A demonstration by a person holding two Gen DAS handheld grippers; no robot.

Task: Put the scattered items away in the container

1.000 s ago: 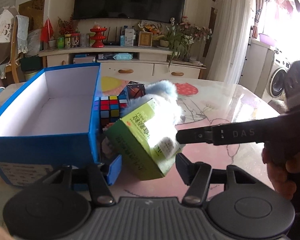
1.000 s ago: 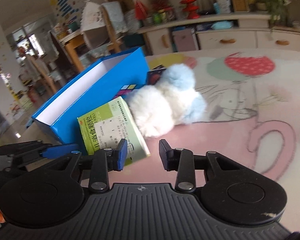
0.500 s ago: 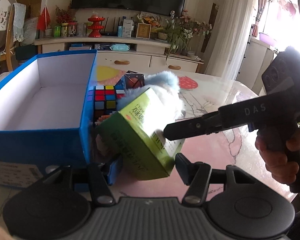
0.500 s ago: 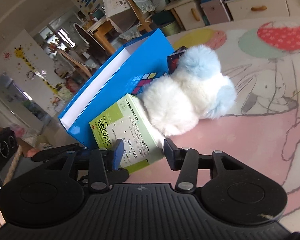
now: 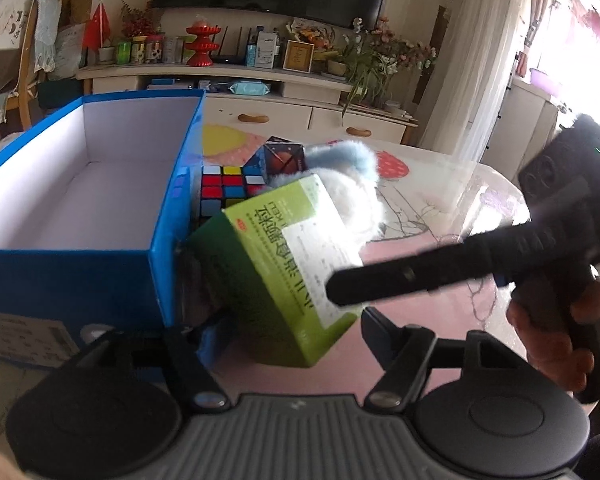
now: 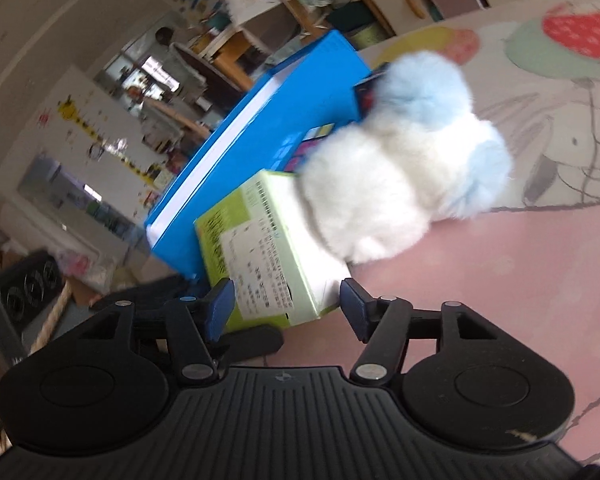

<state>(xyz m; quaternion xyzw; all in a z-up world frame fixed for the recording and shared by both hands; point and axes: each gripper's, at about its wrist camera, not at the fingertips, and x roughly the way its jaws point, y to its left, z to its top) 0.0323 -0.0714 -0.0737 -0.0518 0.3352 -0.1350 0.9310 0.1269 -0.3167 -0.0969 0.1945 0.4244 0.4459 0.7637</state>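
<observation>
A: Both tongs, left tongs (image 5: pixel 284 334) and right tongs (image 6: pixel 286 308), are opening wider than a second ago around the green carton (image 5: pixel 284 264).

B: It's sitting on the desk against the blue box (image 5: pixel 72 216), ungripped, still outside.

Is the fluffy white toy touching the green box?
Touching. In the right wrist view the fluffy toy presses against the green box with its fur overlapping the box's top edge.
</observation>
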